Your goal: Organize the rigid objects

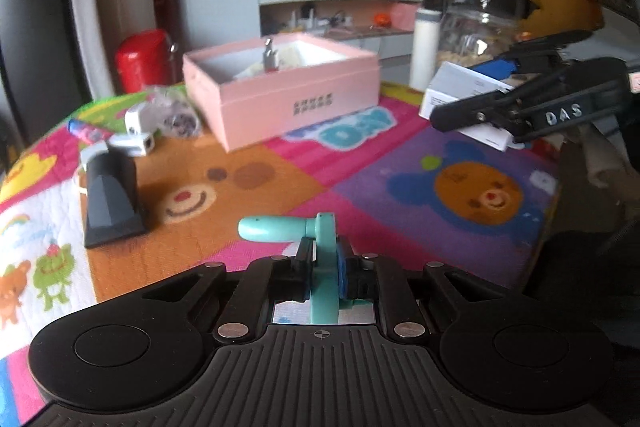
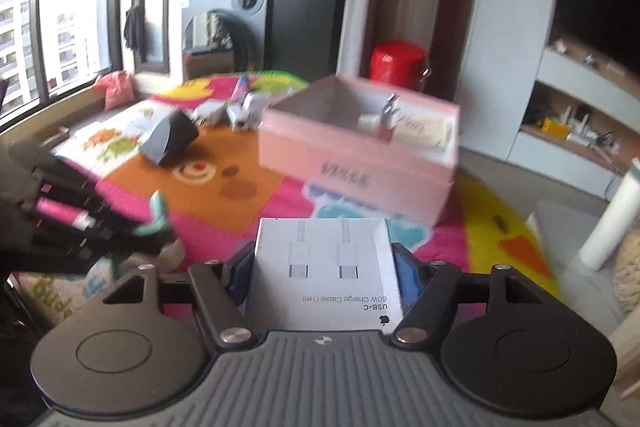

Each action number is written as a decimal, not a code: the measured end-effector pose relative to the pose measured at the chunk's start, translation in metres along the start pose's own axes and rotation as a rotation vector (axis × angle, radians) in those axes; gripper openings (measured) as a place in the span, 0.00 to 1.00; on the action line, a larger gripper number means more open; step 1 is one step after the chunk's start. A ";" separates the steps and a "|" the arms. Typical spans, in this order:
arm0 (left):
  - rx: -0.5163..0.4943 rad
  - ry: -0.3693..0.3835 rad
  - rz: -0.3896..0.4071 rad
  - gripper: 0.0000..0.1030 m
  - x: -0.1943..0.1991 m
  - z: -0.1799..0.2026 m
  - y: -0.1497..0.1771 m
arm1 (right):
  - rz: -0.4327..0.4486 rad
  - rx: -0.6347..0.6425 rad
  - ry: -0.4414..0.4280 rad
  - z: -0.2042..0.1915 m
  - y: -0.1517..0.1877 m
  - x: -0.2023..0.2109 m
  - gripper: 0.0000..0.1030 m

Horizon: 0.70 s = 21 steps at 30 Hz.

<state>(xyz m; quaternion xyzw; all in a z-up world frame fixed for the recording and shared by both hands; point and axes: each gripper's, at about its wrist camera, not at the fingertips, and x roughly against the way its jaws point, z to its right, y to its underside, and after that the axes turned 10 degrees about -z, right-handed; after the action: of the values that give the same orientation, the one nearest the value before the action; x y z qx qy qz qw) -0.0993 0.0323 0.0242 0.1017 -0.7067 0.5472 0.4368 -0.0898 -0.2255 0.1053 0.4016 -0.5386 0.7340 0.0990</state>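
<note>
My left gripper (image 1: 325, 267) is shut on a teal plastic handle piece (image 1: 280, 231) and holds it above the colourful mat. My right gripper (image 2: 324, 267) is shut on a white USB-C cable box (image 2: 326, 275), which also shows in the left wrist view (image 1: 464, 95) at the right. An open pink box (image 1: 280, 87) stands on the mat ahead; it also shows in the right wrist view (image 2: 360, 147), with a small metal item and a card inside. The left gripper shows in the right wrist view (image 2: 160, 231) at the left.
A dark grey wedge-shaped object (image 1: 110, 203), white adapters (image 1: 138, 131) and a plastic bag (image 1: 176, 111) lie at the mat's left. A red canister (image 1: 142, 59) stands behind. A glass jar (image 1: 476, 39) and a white bottle (image 1: 424, 47) stand at the right.
</note>
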 end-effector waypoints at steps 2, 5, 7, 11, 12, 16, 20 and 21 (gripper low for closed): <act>-0.003 0.002 0.024 0.14 0.007 0.002 -0.003 | 0.019 -0.007 0.010 0.004 -0.002 0.008 0.67; 0.002 0.011 0.059 0.14 0.017 0.001 -0.014 | 0.042 -0.027 0.019 0.010 -0.006 0.017 0.67; 0.005 0.020 0.092 0.14 0.026 -0.004 -0.030 | 0.056 -0.041 0.012 0.014 -0.012 0.022 0.67; -0.030 0.012 0.219 0.14 0.051 -0.020 -0.097 | 0.132 -0.023 0.048 0.024 -0.048 0.035 0.67; -0.046 -0.003 0.251 0.14 0.054 -0.024 -0.119 | 0.156 -0.027 0.059 0.029 -0.064 0.038 0.67; -0.037 0.015 0.281 0.15 0.034 -0.048 -0.201 | 0.200 -0.128 0.056 0.061 -0.140 0.028 0.68; 0.101 0.116 0.169 0.15 -0.022 -0.076 -0.229 | 0.108 -0.175 -0.016 0.090 -0.182 -0.011 0.75; 0.149 0.145 0.120 0.15 -0.038 -0.085 -0.224 | 0.088 -0.203 -0.017 0.096 -0.183 -0.018 0.75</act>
<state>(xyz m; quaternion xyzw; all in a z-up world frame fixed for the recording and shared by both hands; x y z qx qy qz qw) 0.1055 0.0073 0.1522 0.0514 -0.6353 0.6294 0.4445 0.0744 -0.2303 0.2320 0.3717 -0.6281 0.6759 0.1024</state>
